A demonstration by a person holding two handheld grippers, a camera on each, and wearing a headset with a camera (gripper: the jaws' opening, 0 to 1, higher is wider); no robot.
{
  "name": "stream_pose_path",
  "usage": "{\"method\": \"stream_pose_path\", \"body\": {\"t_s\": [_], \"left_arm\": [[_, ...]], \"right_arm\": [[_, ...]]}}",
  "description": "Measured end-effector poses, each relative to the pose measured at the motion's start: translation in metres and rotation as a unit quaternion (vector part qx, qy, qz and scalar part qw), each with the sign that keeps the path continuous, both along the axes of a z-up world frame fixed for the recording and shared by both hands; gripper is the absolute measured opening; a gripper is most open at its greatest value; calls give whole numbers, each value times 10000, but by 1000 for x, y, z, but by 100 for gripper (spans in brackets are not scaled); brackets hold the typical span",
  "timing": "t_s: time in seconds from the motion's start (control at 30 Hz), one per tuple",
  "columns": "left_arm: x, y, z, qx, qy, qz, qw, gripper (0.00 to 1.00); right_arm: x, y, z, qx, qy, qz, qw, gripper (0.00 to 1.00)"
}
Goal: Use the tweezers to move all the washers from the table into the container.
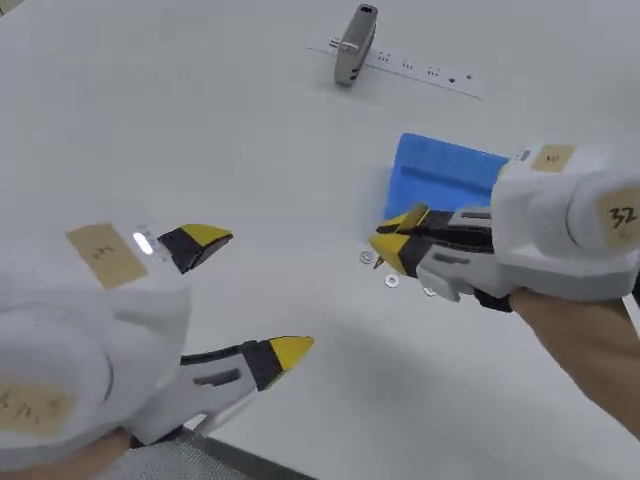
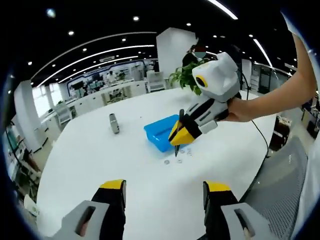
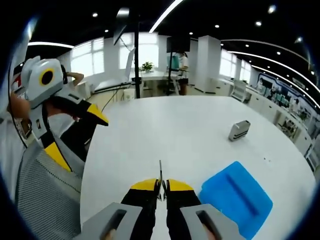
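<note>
My right gripper (image 1: 392,245) is shut on thin tweezers (image 3: 160,174), whose tip points down at the white table (image 1: 200,120) just left of the blue container (image 1: 440,168). Three small washers (image 1: 391,281) lie on the table under and beside that tip, close to the container's near edge. From the left gripper view the tweezers (image 2: 176,150) hover just above the washers (image 2: 180,160), next to the container (image 2: 159,131). My left gripper (image 1: 248,295) stands open at the lower left, nothing between its jaws, well apart from the washers.
A grey box-shaped device (image 1: 355,45) stands on a white power strip (image 1: 430,72) at the far side of the table. The table edge (image 1: 300,465) runs close below the left gripper. An office chair (image 3: 45,200) sits beside the table.
</note>
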State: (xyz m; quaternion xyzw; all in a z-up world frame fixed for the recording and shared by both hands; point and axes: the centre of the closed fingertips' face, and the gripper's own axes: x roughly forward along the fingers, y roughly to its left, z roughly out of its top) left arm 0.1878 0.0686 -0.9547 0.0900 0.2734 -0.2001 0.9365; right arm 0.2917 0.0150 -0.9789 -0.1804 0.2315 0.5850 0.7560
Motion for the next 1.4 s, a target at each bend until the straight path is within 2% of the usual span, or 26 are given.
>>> {"method": "stream_pose_path", "body": {"t_s": [0.1, 0.13, 0.17, 0.23, 0.27, 0.3, 0.4, 0.53, 0.6, 0.63, 0.7, 0.73, 0.77, 0.8, 0.93, 1.0, 1.03, 1.13, 1.2, 1.4], "left_arm": [[-1, 6, 3, -70, -100, 247, 9996, 74], [-1, 8, 5, -135, -166, 359, 9991, 78], [-1, 8, 4, -167, -173, 374, 9990, 84], [-3, 7, 0, -379, -163, 447, 9981, 94], [-4, 8, -2, -416, -159, 496, 9978, 97], [-5, 8, -2, -419, -167, 507, 9977, 97], [-3, 5, -3, -355, -484, 503, 9969, 99], [1, 5, -11, -374, -488, 593, 9963, 99], [3, 4, -7, -228, -648, 596, 9959, 99], [3, 4, -5, -233, -739, 598, 9952, 99], [4, 3, -7, -361, -671, 591, 9953, 99], [3, 2, -11, -441, -549, 587, 9958, 99], [1, 2, -17, -466, -350, 595, 9965, 99], [2, 4, -20, -398, -289, 615, 9969, 99], [1, 2, -23, -154, -297, 524, 9981, 99], [0, 4, -28, 40, -234, 511, 9984, 99], [-2, 7, -33, 243, -129, 488, 9984, 99], [-2, 6, -33, 270, -180, 456, 9984, 99], [-2, 8, -34, 307, -176, 463, 9983, 99], [-2, 10, -34, 330, -164, 486, 9981, 99]], "right_arm": [[13, 2, -2, 169, 80, -196, 9996, 2], [16, 3, -4, 241, 176, -293, 9991, 3], [19, 4, -6, 274, 199, -345, 9988, 3], [23, 5, -9, 346, 295, -444, 9980, 3], [26, 5, -11, 371, 348, -515, 9974, 3], [27, 6, -13, 398, 366, -517, 9972, 3], [28, 8, -19, 330, 372, -527, 9974, 3], [29, 7, -29, 181, 359, -503, 9979, 3], [29, 6, -31, 136, 329, -501, 9981, 3], [30, 5, -33, 113, 321, -505, 9981, 3], [31, 5, -35, 74, 299, -514, 9982, 4], [32, 4, -36, 57, 295, -507, 9983, 4], [32, 3, -39, 16, 300, -516, 9982, 4], [32, 2, -40, 5, 301, -515, 9982, 4], [35, 1, -41, 60, 371, -609, 9974, 4], [36, 3, -40, 120, 430, -655, 9969, 4], [35, 4, -40, 131, 472, -649, 9967, 4], [35, 3, -46, -10, 419, -608, 9973, 4], [34, 3, -51, -82, 479, -602, 9970, 4], [36, 3, -51, -125, 446, -640, 9969, 3]]}}
